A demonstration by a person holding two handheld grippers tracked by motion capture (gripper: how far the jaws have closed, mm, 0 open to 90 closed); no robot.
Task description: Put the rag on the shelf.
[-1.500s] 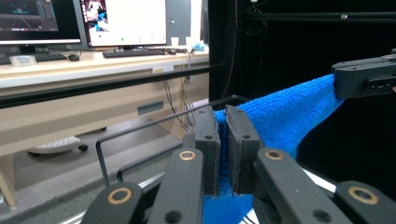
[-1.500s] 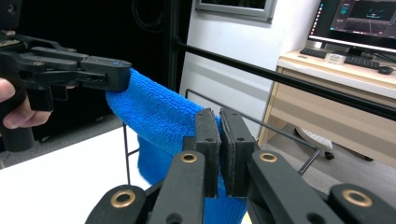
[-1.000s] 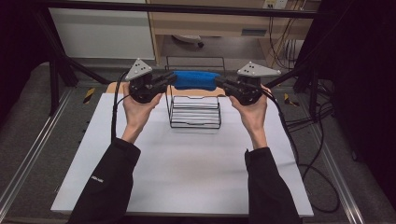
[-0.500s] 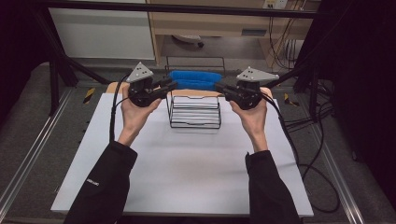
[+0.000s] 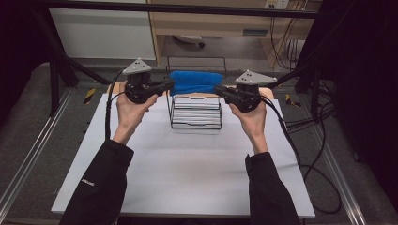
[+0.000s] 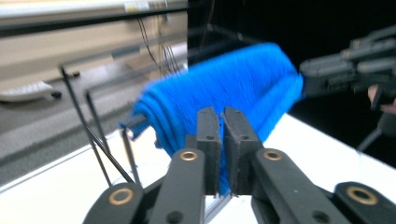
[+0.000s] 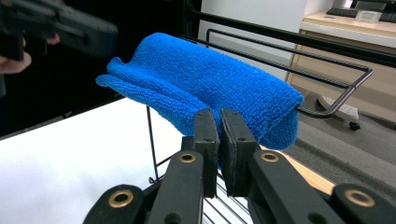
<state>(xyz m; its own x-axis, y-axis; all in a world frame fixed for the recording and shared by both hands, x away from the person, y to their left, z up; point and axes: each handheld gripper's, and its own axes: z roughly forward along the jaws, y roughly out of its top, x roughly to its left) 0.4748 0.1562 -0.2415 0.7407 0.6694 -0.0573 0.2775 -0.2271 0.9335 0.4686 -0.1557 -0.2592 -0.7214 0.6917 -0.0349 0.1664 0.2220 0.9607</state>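
Observation:
A folded blue towel (image 5: 196,82) lies draped over the raised rear bar of a black wire rack (image 5: 196,112) at the far middle of the white table (image 5: 187,173). My left gripper (image 5: 170,84) is at the towel's left end and my right gripper (image 5: 218,88) at its right end. In the left gripper view the jaws (image 6: 220,112) stand together with blue towel (image 6: 224,88) showing in the slit between them. In the right gripper view the jaws (image 7: 218,114) are likewise closed against the towel's (image 7: 210,79) lower edge.
The rack's lower wire rungs sit just in front of the towel. A tan wooden board (image 5: 278,95) lies under the rack's back. Cables (image 5: 319,140) trail off the table's right side. Metal rails run along both sides of the table.
Both grippers carried the towel away from me and slightly up, from over the rack's front to its rear bar. The hands stayed level with each other.

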